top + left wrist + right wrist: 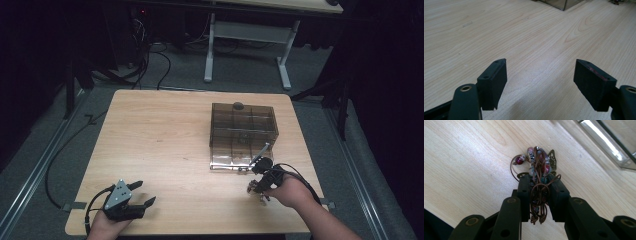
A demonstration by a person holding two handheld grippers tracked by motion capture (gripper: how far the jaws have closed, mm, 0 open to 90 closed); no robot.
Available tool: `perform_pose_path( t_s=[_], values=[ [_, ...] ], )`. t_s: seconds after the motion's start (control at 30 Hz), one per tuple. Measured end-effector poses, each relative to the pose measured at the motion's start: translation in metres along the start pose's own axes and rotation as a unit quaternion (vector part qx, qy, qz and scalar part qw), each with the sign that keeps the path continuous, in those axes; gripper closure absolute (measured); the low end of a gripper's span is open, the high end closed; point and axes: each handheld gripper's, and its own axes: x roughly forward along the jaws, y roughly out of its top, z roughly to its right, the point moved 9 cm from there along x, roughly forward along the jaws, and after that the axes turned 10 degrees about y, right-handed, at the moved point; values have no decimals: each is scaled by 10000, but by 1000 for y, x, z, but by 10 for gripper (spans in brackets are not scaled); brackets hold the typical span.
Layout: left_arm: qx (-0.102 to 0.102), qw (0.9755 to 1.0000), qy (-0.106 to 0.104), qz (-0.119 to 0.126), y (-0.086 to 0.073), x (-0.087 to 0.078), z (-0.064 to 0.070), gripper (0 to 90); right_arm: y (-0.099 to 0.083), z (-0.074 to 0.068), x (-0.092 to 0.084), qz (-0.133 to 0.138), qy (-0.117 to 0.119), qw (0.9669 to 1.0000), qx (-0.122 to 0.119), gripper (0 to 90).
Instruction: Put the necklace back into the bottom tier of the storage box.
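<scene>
Left gripper (pixel 131 197) parked at the table's (pixel 165 130) near-left corner, jaws spread on nothing. Right gripper (pixel 539 185) clamped on a beaded wire bracelet (pixel 537 167), just above the tabletop. Smoky compartment box (pixel 243 131) just beyond, probably its destination; right hand (pixel 290 190) nearer.

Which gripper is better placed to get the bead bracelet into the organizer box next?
Right. The right gripper is already shut on the beaded bracelet, beside the front edge of the smoky clear organizer box. The left gripper rests open with nothing between its jaws at the table's near left corner, far from both.
</scene>
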Motion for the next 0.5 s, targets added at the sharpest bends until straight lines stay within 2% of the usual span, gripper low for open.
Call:
perform_pose_path(
  t_s=[0.2,0.5],
  values=[
    [5,10000,-2,-6,0,0,0,272,-1,-1,-9,67,55,9999,92,738],
    [4,10000,-3,-11,0,0,0,272,0,0,-24,139,45,9999,33,741]
  ],
)
